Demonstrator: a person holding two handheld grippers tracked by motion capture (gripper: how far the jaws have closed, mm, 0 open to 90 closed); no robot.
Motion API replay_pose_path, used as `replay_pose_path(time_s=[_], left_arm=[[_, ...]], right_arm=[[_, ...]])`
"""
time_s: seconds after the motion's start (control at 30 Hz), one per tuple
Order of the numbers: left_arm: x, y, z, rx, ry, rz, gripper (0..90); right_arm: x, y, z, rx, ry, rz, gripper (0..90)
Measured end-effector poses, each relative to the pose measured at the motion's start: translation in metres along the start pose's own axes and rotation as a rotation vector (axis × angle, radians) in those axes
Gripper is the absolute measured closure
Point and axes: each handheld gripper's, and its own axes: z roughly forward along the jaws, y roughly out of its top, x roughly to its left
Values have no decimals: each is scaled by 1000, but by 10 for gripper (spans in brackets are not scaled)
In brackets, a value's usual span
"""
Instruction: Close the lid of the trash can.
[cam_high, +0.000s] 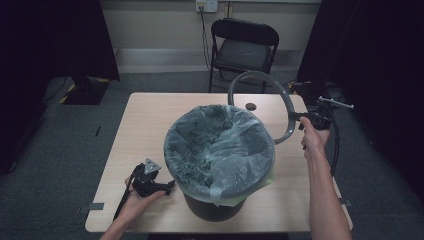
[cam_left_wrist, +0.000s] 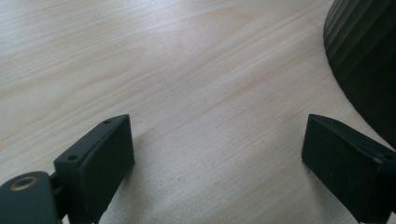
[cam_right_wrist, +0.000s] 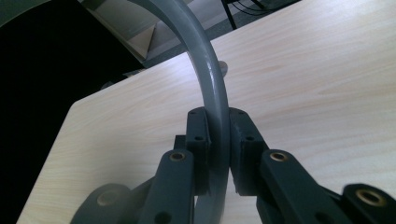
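A dark bin (cam_high: 215, 202) lined with a clear plastic bag (cam_high: 220, 145) stands in the middle of the wooden table (cam_high: 145, 115). A grey ring (cam_high: 282, 95) hangs tilted above the bin's far right rim, and my right gripper (cam_high: 306, 117) is shut on it. In the right gripper view both pads clamp the grey ring (cam_right_wrist: 212, 79), with the right gripper (cam_right_wrist: 218, 154) low in the frame. My left gripper (cam_high: 167, 186) rests on the table left of the bin, open with nothing between its fingers. The left gripper (cam_left_wrist: 217, 158) has the bin's ribbed wall (cam_left_wrist: 364, 60) at its right.
A black folding chair (cam_high: 242, 47) stands beyond the table's far edge. A small dark round spot (cam_high: 250, 106) sits on the table behind the bin. Dark curtains close both sides, and cables lie on the floor at the right.
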Motion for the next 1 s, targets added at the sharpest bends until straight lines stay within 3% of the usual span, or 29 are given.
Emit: replay_pose_path(time_s=[0.17, 0.47, 0.6, 0.77, 1.0], left_arm=[[0, 0, 0, 0, 0, 0, 85], [0, 0, 0, -1, 1, 0, 85], [0, 0, 0, 0, 1, 0, 85], [0, 0, 0, 0, 2, 0, 85], [0, 0, 0, -1, 1, 0, 85]], right_arm=[[6, 11, -2, -28, 33, 23, 801], [18, 21, 1, -39, 188, 92, 802], [24, 27, -1, -57, 200, 95, 803], [26, 36, 2, -54, 267, 130, 801], [42, 41, -2, -29, 373, 109, 801]])
